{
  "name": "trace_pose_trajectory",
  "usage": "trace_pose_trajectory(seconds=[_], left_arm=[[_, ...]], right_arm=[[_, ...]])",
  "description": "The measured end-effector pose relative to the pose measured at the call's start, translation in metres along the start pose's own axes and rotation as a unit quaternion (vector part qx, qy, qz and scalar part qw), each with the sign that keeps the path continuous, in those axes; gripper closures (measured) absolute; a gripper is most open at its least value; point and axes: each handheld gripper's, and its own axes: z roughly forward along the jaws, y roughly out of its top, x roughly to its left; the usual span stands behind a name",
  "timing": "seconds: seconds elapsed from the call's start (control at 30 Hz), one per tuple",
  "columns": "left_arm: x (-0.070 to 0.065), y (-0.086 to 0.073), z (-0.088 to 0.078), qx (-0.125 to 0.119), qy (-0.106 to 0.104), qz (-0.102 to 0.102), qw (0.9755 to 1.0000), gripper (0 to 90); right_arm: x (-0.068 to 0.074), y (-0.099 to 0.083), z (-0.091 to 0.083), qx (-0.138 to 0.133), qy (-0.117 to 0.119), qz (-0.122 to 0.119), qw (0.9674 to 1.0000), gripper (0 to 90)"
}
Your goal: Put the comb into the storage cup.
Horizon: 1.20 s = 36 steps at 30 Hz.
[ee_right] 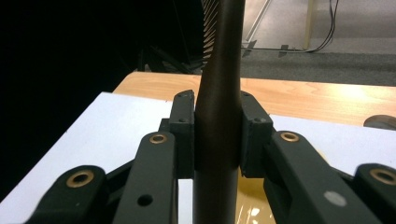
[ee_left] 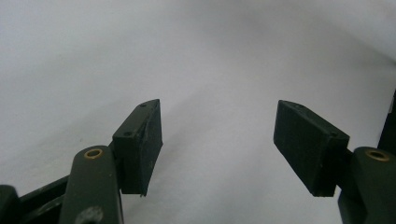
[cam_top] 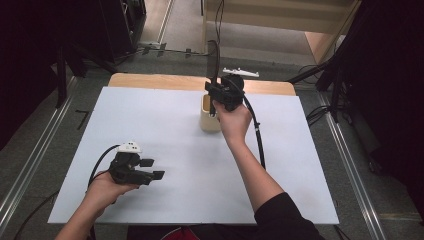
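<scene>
A: What is the right claw holding?
B: It is clamped on the handle of a dark brush, bristles up, right above the cream cup at the far middle of the white counter.
A: And the left claw?
B: It rests low at the near left of the counter, jaws spread wide with nothing between them.

In the right gripper view the dark comb runs off the top and bottom edges, its teeth barely showing at upper centre; the cream cup below is mostly hidden. In the high view the right gripper covers the cup's rim
</scene>
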Motion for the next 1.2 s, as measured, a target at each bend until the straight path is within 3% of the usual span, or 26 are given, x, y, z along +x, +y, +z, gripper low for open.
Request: trace_pose_trajectory(seconds=[0.33, 0.6, 1.2], left_arm=[[0.0, 0.0, 0.0, 0.001, -0.004, 0.003, 1.0, 34.2], [0.0, 0.0, 0.001, 0.0, -0.006, 0.001, 1.0, 34.3], [0.0, -0.001, 0.001, 0.003, -0.008, 0.005, 1.0, 34.2]], right_arm=[[-0.011, 0.013, 0.015, -0.005, -0.02, 0.003, 0.9998, 69.8], [-0.025, 0.012, 0.027, -0.004, -0.038, 0.007, 0.9992, 69.8], [-0.028, 0.001, 0.039, -0.012, -0.058, -0.004, 0.9982, 69.8]])
